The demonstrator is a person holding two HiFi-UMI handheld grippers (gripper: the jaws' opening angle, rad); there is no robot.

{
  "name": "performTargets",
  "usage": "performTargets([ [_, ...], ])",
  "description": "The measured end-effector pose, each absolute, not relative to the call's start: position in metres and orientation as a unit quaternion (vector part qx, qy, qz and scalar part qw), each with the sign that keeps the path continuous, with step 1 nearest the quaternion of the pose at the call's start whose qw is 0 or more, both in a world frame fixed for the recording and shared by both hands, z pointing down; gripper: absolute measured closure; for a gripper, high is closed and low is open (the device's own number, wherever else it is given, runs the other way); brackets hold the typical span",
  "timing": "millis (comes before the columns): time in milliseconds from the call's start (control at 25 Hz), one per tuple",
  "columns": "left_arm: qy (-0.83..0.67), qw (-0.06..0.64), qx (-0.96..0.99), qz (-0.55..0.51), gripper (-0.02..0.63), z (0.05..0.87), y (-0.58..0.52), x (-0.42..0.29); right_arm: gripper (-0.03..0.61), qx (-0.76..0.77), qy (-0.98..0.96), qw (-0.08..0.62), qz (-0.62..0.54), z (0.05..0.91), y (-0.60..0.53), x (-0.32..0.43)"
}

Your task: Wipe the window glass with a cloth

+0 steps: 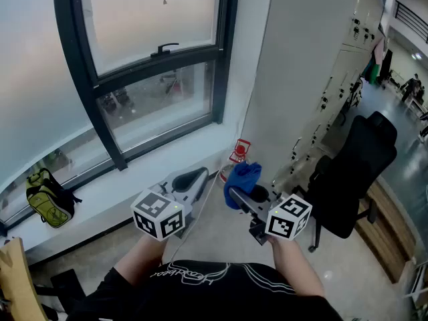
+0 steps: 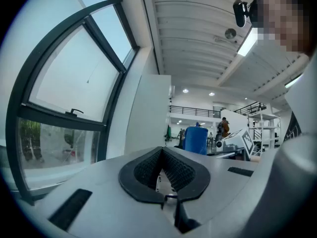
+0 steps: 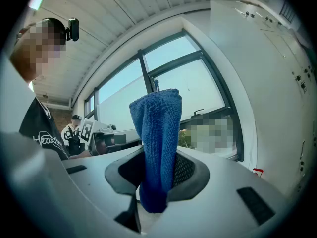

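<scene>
A yellow backpack (image 1: 47, 196) is lying on the white ledge (image 1: 100, 191) below the window glass (image 1: 157, 109). You are holding the left gripper (image 1: 194, 178) (image 2: 162, 151) low before that ledge, its jaws pressing together on nothing. Just right of it, your right gripper (image 1: 246, 195) (image 3: 158, 168) is clamping the blue cloth (image 1: 242, 178) (image 3: 156, 133), which is standing up between the jaws, apart from the glass. A black chair (image 1: 354, 172) is standing farther right.

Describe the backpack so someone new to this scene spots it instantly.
Start at the big dark-framed window and follow the white sill beneath it to its far left end. The backpack sits there: yellow-green with black straps, unlike the red item and blue cloth off to the right.
</scene>
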State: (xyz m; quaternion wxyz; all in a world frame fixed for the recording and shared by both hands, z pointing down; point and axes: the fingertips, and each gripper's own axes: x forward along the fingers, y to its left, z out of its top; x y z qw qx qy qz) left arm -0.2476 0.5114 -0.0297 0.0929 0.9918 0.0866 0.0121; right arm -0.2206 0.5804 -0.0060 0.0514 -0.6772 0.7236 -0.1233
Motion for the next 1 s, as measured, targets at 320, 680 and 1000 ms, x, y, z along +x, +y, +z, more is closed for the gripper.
performTargets([
  [320,0.088,0.104,0.991,0.014,0.611,-0.022,0.506,-0.239,0.485,-0.679,0.721,0.052,-0.127,-0.002,0.576,-0.213],
  [680,0.057,0.101,0.993,0.03,0.611,-0.006,0.476,-0.21,0.485,-0.645,0.746,0.07,-0.153,0.02,0.54,-0.185],
  [1000,-0.038,0.109,0.992,0.049,0.61,0.04,0.382,-0.156,0.485,-0.578,0.794,0.077,-0.173,0.065,0.446,-0.119],
])
